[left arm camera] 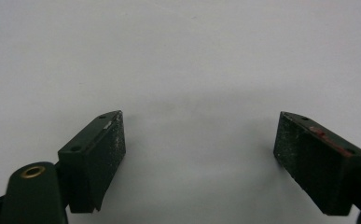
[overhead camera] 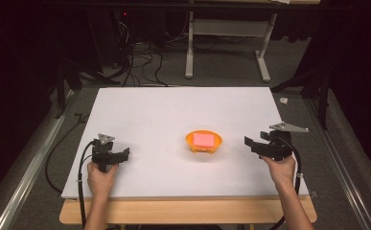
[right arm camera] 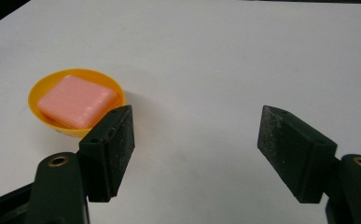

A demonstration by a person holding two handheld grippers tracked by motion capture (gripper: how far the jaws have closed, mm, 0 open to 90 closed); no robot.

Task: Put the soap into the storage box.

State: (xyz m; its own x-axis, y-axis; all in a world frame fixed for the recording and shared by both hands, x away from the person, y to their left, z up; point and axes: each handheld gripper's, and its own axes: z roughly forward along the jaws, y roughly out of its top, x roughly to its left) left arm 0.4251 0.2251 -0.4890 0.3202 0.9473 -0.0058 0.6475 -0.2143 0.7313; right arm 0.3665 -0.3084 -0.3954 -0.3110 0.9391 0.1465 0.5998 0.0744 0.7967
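A small orange bowl (overhead camera: 203,142) stands near the middle of the white table (overhead camera: 164,110), with a pink square block (overhead camera: 203,139) lying in it. In the right gripper view the orange bowl (right arm camera: 57,123) and the pink block (right arm camera: 77,101) sit at the left, just beyond the left jaw. My right gripper (overhead camera: 248,142) is held to the right of the bowl, pointing toward it, open and empty (right arm camera: 194,144). My left gripper (overhead camera: 125,153) rests low at the table's front left, open with bare white table between its jaws (left arm camera: 199,144).
The table's wooden front edge (overhead camera: 188,211) runs below both hands. Beyond the far edge, the floor holds cables (overhead camera: 140,57) and the white legs of another table (overhead camera: 189,48). Metal rails (overhead camera: 25,172) flank both sides.
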